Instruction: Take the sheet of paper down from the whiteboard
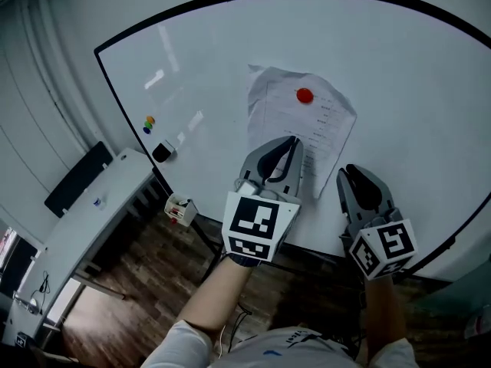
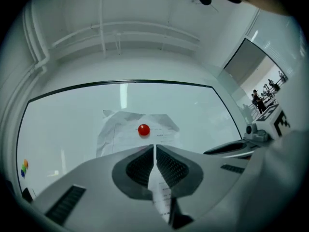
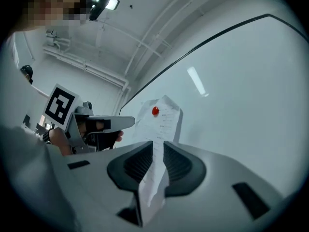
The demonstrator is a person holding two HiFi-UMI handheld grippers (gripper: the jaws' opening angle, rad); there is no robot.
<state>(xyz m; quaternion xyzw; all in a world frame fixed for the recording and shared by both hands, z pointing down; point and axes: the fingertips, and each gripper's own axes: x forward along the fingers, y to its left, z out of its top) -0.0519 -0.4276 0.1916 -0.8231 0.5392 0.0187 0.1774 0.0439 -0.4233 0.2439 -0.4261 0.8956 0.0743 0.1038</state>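
Sheet [image 1: 276,110] hangs on the whiteboard [image 1: 399,60], pinned near its top by a red magnet [image 1: 304,95], right ahead of both tongs. Left tongs [image 1: 294,140] are clenched on nothing, tips over the sheet's lower half. Right tongs [image 1: 348,170] sit just right of the sheet's bottom corner, parted by only a thin slit, also empty. The print seen btwn each pair looks to us like the sheet on the board behind, not a pinch.

Step in hand, as we read it: the reach for the grab. To do it well we'd open the left tongs first, slide one tip under a loose crumpled edge below the magnet & nip there, w/ the right tongs lifting the magnet off or steadying the corner. Pull along the board, not straight out, or the paper may tear at the magnet.

Around: small coloured magnets [image 1: 149,121] & a dark eraser-like block [image 1: 163,152] far left of the left tongs, a white bench [image 1: 100,205] and a small box [image 1: 180,209] below-left, wood floor [image 1: 146,290] under. Nothing btwn tongs & sheet; only the flat-lying paper gives little to bite.
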